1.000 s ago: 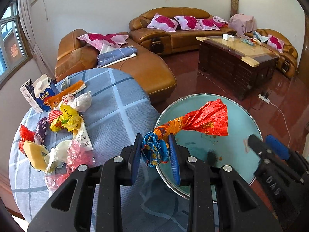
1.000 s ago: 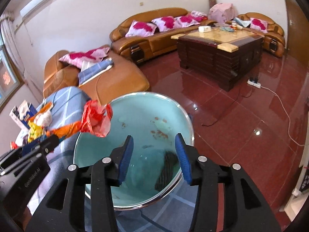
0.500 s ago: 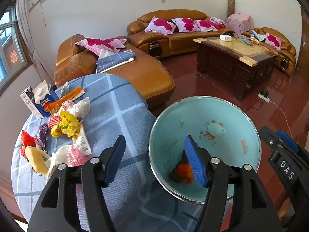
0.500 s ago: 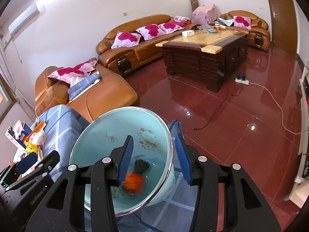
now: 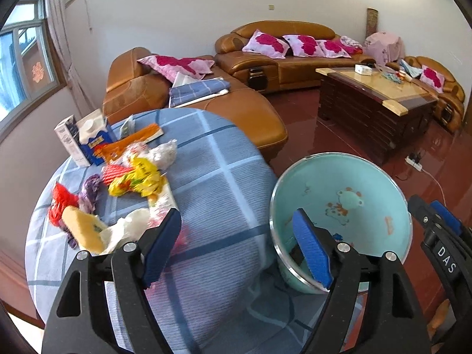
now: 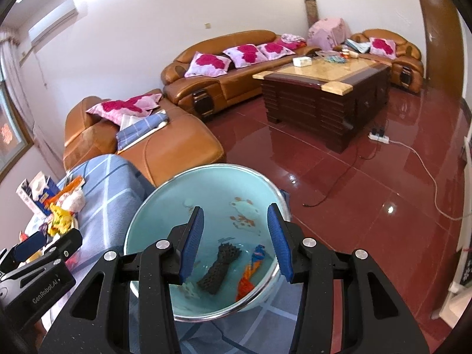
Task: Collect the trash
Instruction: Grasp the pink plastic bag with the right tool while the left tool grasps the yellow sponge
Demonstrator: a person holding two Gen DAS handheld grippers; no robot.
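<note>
My left gripper [image 5: 236,250] hangs over the blue checked tablecloth [image 5: 221,177], its jaws opening wide with nothing between them. A pile of trash lies to its left: a yellow wrapper [image 5: 138,180], red and white bags, and a milk carton [image 5: 91,138]. The teal basin [image 5: 354,177] sits at the table's right edge. In the right wrist view, my right gripper [image 6: 236,242] hovers open over the basin [image 6: 212,188], which holds a dark netted piece [image 6: 219,268] and an orange-and-blue wrapper [image 6: 250,274]. The left gripper [image 6: 48,246] shows at the lower left there.
Brown leather sofas [image 5: 280,59] with pink cushions stand behind the table, the nearest section [image 5: 242,112] close to its far edge. A dark wooden coffee table [image 6: 324,94] stands on the red tile floor, where a power strip and white cable [image 6: 380,138] lie.
My left gripper let go of the orange-and-blue wrapper, which dropped into the basin. Its jaws spread wide and it swung left toward the trash pile. The right gripper stayed over the basin.
</note>
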